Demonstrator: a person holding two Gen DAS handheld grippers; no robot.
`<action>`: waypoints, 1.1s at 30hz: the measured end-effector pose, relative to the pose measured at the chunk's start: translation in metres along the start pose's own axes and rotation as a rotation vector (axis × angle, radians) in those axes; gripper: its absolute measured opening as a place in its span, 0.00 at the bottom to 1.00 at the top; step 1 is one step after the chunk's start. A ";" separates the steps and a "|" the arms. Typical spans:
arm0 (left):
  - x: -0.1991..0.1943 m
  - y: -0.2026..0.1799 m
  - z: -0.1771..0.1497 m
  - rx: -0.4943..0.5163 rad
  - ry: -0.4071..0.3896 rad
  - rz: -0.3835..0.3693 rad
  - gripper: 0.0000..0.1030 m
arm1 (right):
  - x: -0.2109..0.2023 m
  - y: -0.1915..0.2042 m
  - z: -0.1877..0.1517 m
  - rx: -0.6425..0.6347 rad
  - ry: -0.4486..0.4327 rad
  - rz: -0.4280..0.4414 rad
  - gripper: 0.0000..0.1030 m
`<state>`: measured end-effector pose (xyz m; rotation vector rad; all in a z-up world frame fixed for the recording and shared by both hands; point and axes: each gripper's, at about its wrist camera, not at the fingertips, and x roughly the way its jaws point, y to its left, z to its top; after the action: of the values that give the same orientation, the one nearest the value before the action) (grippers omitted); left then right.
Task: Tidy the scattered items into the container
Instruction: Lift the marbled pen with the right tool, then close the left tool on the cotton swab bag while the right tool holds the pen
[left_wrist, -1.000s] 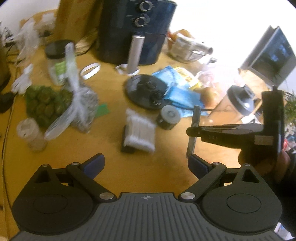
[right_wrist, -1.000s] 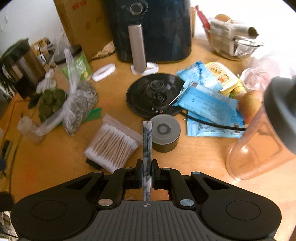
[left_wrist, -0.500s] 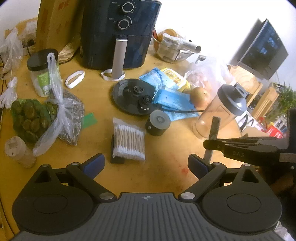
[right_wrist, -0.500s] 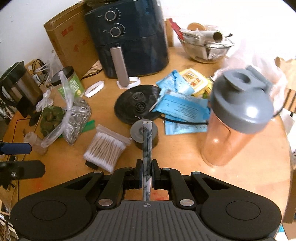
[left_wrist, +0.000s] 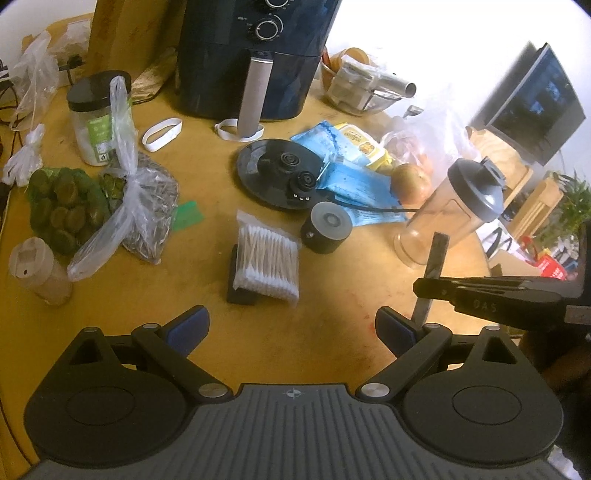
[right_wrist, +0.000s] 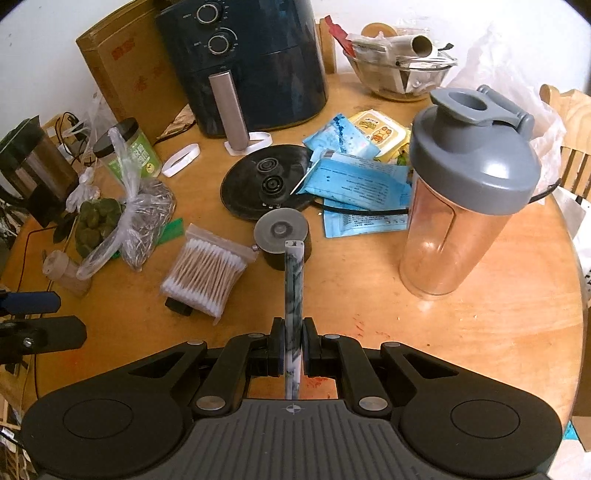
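A slim marbled stick (right_wrist: 293, 291) is sitting upright, clamped near its lower end by the right gripper (right_wrist: 293, 349) above the wooden table (right_wrist: 461, 332). It is looking light, rigid and smooth (likely to slip or pivot if pinched loosely). The left gripper (left_wrist: 291, 330) is hanging spread apart and empty, near the cotton swabs (left_wrist: 267, 264).

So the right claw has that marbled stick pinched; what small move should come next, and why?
Probably carry it over the shaker bottle. The right claw is shut on the marbled stick, held clear of the table, and the bottle's lid spout looks flipped open. Whether the stick fits that hole is unclear. The left claw is open, holding nothing.
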<state>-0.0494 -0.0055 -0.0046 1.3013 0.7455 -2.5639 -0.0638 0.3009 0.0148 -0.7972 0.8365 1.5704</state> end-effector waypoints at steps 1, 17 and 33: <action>0.000 -0.001 0.000 -0.001 -0.001 0.000 0.95 | 0.000 0.000 0.000 -0.001 -0.001 0.001 0.11; -0.005 -0.018 0.029 0.051 -0.056 -0.005 0.95 | -0.018 -0.006 0.038 0.003 -0.086 0.026 0.11; 0.026 -0.019 0.028 0.117 -0.018 0.053 0.95 | -0.019 -0.016 0.016 0.036 -0.059 0.010 0.11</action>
<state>-0.0921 -0.0018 -0.0052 1.3105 0.5573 -2.6077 -0.0458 0.3073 0.0377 -0.7188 0.8248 1.5762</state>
